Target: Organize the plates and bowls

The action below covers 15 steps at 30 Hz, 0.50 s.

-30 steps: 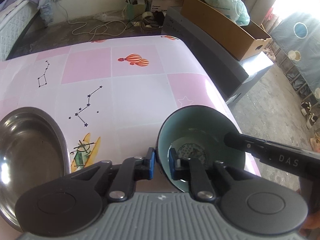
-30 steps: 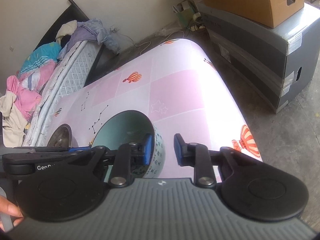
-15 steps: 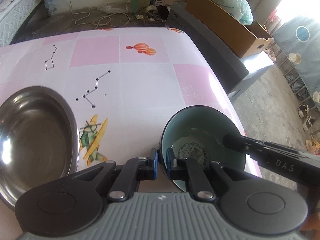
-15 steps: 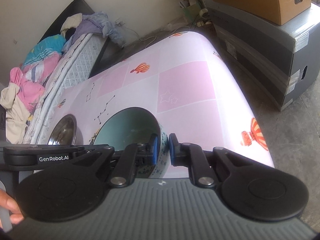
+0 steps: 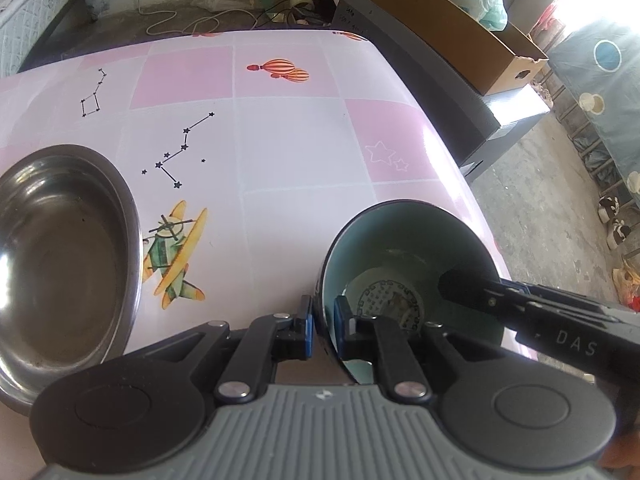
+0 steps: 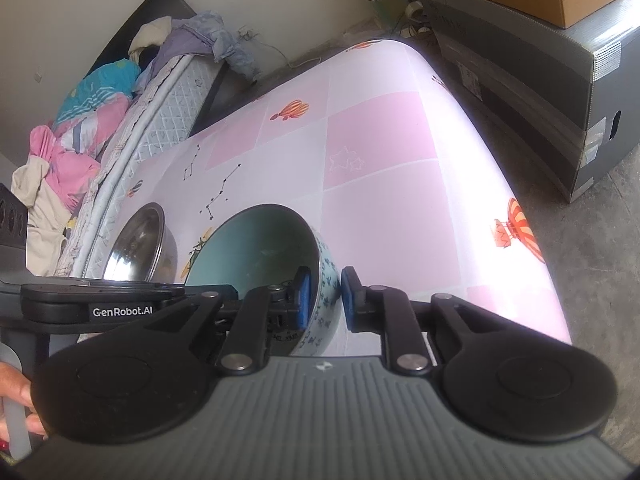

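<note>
Between the two claws stands one teal-glazed ceramic bowl [image 5: 404, 256] with blue-patterned outside; one stainless-steel bowl [image 5: 60, 264] sits left of the left claw [image 5: 322, 320] on the pink checked tablecloth [image 5: 288, 140]. Both claws angle steeply down. Left claw pinches the near rim. Right claw [image 6: 326, 300], jaws just reopened slightly since half a second ago, straddles the opposite wall.

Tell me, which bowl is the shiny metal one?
The shiny one is the wide silver steel bowl, standing alone on the pink tablecloth. The other, the blue-green ceramic bowl with a patterned outside, is held at its rim by both grippers.
</note>
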Motion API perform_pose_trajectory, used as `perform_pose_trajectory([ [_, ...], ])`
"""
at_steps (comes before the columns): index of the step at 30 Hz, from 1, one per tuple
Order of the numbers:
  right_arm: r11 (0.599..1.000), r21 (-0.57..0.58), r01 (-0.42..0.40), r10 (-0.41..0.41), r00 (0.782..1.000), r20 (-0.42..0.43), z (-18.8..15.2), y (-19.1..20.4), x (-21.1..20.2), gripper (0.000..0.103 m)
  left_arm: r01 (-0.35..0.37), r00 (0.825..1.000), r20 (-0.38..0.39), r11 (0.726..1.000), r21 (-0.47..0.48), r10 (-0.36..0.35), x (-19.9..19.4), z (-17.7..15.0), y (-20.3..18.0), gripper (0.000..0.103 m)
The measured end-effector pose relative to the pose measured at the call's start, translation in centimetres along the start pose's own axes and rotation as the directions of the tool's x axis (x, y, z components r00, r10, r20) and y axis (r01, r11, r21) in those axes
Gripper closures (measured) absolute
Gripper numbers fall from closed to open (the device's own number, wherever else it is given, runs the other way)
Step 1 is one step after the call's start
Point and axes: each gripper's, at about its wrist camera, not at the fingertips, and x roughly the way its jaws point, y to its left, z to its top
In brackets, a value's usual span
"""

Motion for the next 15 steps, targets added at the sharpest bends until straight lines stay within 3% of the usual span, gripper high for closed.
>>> perform_pose_trajectory([
  [7, 0.999, -0.031, 0.035, -0.035, 0.999, 0.002, -0.4, 0.9, 0.5, 0.088, 0.001, 1.0, 0.011, 1.0, 0.007, -0.001, -0.6, -0.7, 0.0, 0.092],
  [15, 0.999, -0.031, 0.022, -0.021, 1.0, 0.01, -0.7, 0.9, 0.4, 0.087, -0.011, 1.0, 0.022, 1.0, 0.007, 0.01, -0.3, -0.8, 0.0, 0.092],
])
